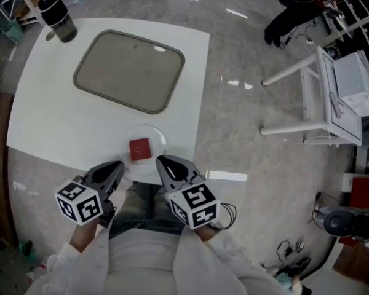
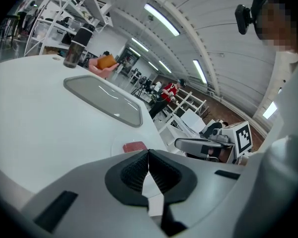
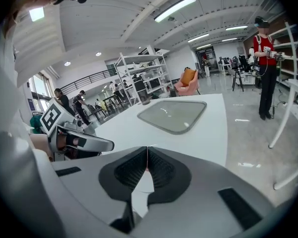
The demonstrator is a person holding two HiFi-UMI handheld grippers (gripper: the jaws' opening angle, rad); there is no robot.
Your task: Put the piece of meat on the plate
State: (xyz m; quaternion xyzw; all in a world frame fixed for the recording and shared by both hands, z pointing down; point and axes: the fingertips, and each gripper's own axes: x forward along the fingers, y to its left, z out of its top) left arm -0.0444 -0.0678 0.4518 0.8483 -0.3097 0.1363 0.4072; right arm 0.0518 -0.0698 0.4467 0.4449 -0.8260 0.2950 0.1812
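Observation:
A red cube of meat (image 1: 139, 149) rests on a clear round plate (image 1: 157, 134) at the near edge of the white table (image 1: 43, 121). In the left gripper view the meat (image 2: 134, 146) shows just beyond the jaws. My left gripper (image 1: 118, 168) hangs at the table's near edge, left of the plate, jaws shut on nothing. My right gripper (image 1: 162, 162) sits just right of the plate, also shut and empty. Each gripper's jaws (image 2: 148, 155) (image 3: 147, 163) meet with no gap.
A grey rectangular tray (image 1: 130, 71) lies in the middle of the table. A dark flask (image 1: 57, 17) stands at the far left corner. A white folding frame (image 1: 323, 97) stands on the floor to the right. A person in red (image 3: 264, 63) stands far off.

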